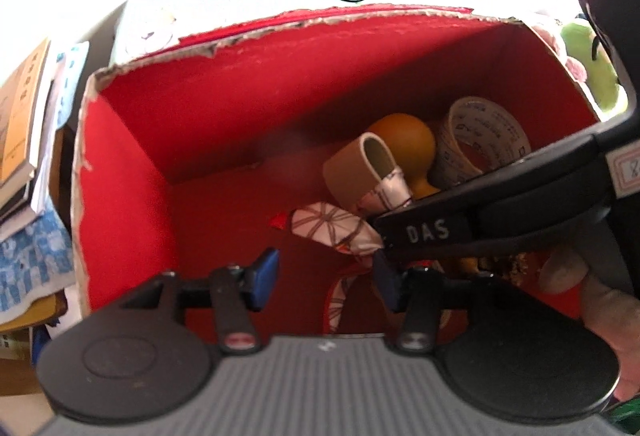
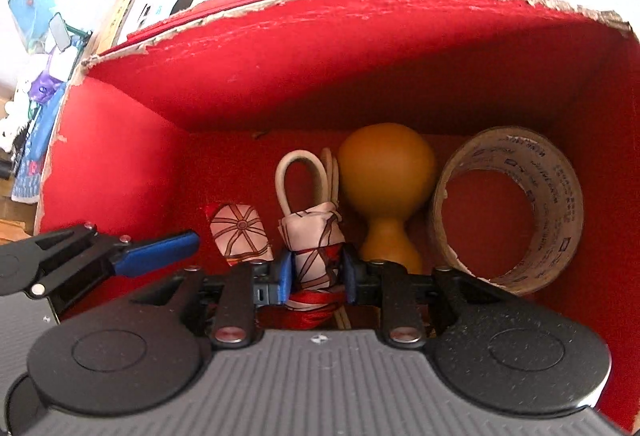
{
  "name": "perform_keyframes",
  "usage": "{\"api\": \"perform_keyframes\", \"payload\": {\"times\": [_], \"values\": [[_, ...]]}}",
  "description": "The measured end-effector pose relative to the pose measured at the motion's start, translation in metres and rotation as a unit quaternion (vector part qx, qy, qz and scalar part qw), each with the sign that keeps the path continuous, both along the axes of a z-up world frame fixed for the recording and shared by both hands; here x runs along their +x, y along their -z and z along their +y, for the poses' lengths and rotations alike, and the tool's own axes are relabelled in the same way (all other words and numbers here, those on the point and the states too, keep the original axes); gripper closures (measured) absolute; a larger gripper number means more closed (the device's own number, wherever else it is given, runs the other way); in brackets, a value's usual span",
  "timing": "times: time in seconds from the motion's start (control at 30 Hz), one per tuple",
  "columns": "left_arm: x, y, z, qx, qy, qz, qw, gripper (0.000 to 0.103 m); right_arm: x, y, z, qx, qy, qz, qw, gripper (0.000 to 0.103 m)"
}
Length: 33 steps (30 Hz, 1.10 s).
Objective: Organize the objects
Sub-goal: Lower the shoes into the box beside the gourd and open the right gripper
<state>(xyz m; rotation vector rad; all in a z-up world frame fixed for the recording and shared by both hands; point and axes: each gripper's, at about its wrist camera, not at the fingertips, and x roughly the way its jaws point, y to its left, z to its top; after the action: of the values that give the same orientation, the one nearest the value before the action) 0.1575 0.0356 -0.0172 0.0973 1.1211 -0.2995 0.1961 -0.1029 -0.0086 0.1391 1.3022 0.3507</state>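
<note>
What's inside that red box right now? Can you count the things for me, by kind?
Inside the red box:
Tape roll: 1
Orange-brown gourd: 1
Patterned scarf bundle with a cream loop, held between the pads of the right claw: 1
Total: 3
The left claw hangs open with nothing between its pads.

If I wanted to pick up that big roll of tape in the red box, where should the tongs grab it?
The tape roll stands on edge at the box's right end, its hole facing out. Probably best from above: one finger into the hole, one outside, pinching the top of the ring. The orange gourd crowds its left side, so a sideways approach looks harder.
</note>
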Motion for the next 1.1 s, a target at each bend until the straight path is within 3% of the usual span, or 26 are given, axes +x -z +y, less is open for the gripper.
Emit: {"api": "perform_keyframes", "payload": {"times": [0.2, 0.47, 0.63, 0.83, 1.1], "values": [[-0.004, 0.002, -0.011, 0.051, -0.007, -0.015, 0.9986, 0.048, -0.002, 0.001, -0.012, 0.028, 0.017, 0.004, 0.999, 0.075], [-0.001, 0.005, -0.012, 0.07, -0.013, -0.02, 0.9972, 0.047, -0.005, 0.0, -0.019, 0.028, 0.031, 0.008, 0.999, 0.074], [0.001, 0.005, -0.014, 0.083, -0.016, -0.023, 0.9962, 0.045, 0.005, 0.0, -0.02, 0.054, 0.019, -0.001, 0.998, 0.072], [0.001, 0.004, -0.017, 0.096, -0.02, -0.029, 0.9948, 0.045, -0.001, -0.005, -0.023, 0.039, 0.032, -0.029, 0.998, 0.072], [0.003, 0.004, -0.02, 0.102, -0.026, -0.032, 0.9939, 0.045, -0.002, -0.002, -0.026, 0.056, 0.052, -0.048, 0.996, 0.075]]}}
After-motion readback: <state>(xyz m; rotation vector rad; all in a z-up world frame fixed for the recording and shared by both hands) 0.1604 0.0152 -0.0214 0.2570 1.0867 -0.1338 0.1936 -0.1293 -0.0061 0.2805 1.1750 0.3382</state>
